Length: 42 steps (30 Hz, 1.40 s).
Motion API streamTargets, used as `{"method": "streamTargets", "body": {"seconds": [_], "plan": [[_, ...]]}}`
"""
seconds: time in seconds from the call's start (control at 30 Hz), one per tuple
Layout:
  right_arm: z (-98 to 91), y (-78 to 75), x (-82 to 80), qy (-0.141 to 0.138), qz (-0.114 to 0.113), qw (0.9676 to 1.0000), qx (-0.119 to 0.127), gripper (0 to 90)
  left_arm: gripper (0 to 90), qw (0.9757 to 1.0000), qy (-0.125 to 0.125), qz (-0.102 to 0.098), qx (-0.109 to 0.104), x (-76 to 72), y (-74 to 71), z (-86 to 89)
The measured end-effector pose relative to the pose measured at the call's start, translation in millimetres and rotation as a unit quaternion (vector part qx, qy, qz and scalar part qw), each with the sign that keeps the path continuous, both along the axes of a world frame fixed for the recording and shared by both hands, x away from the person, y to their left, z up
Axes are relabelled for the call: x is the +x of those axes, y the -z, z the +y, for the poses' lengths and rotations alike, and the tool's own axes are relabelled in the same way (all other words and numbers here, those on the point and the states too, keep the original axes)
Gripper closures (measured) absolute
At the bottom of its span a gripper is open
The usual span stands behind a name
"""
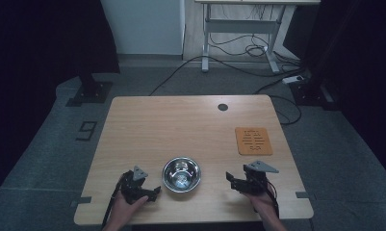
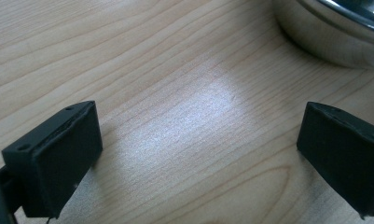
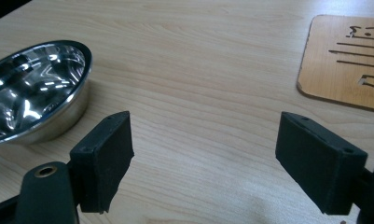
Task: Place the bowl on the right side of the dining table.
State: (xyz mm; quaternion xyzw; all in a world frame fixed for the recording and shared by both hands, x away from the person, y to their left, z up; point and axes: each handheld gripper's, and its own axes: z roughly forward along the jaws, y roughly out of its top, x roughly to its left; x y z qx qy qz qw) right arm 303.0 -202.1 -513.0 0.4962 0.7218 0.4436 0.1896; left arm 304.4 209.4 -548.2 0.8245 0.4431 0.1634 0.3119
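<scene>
A shiny steel bowl (image 1: 181,174) sits near the front middle of the wooden table (image 1: 181,125), and nothing lies in it. My left gripper (image 1: 153,192) rests on the table just left of the bowl, open, with bare wood between its jaws. In the left gripper view the bowl's side (image 2: 334,32) rises at the upper right. My right gripper (image 1: 230,180) stands open to the right of the bowl, a short gap away. In the right gripper view the bowl (image 3: 33,91) is at the left and a wooden coaster (image 3: 348,60) at the upper right.
The orange-brown square coaster (image 1: 253,140) with cut-out marks lies at the table's right side. A dark round cable hole (image 1: 223,107) sits near the far edge. Beyond the table are a desk frame (image 1: 241,29), cables on the floor and dark curtains.
</scene>
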Motion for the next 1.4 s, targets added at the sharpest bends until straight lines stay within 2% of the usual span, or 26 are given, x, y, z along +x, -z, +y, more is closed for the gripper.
{"method": "streamTargets", "body": {"seconds": [0.27, 0.47, 0.63, 0.87, 1.07, 1.4], "plan": [[9.8, -5.4, 1.2, -0.011, -0.015, 0.9998, -0.008, 19.3, 0.0, 1.0000, 0.000, 0.000, 0.000, 0.0, 0.0, 0.0], [22.2, -9.5, 0.5, -0.025, -0.027, 0.9990, -0.026, 19.1, 0.0, 1.0000, 0.000, 0.000, 0.000, 0.0, 0.0, 0.0], [27.2, -12.8, 3.3, -0.028, -0.025, 0.9991, -0.020, 19.3, 0.0, 1.0000, 0.000, 0.000, 0.000, 0.0, 0.0, 0.0], [39.7, -17.5, 5.4, -0.045, -0.018, 0.9985, -0.028, 19.0, 0.0, 1.0000, 0.000, 0.000, 0.000, -0.2, 0.0, -0.1], [50.5, -18.9, 9.8, -0.048, -0.010, 0.9982, -0.034, 18.9, 0.0, 1.0000, -0.001, 0.000, 0.000, -0.7, 0.1, -0.3], [68.5, -22.8, 16.6, -0.059, -0.010, 0.9979, -0.025, 19.2, 0.0, 1.0000, 0.000, 0.000, 0.000, -0.7, 0.0, -0.2]]}}
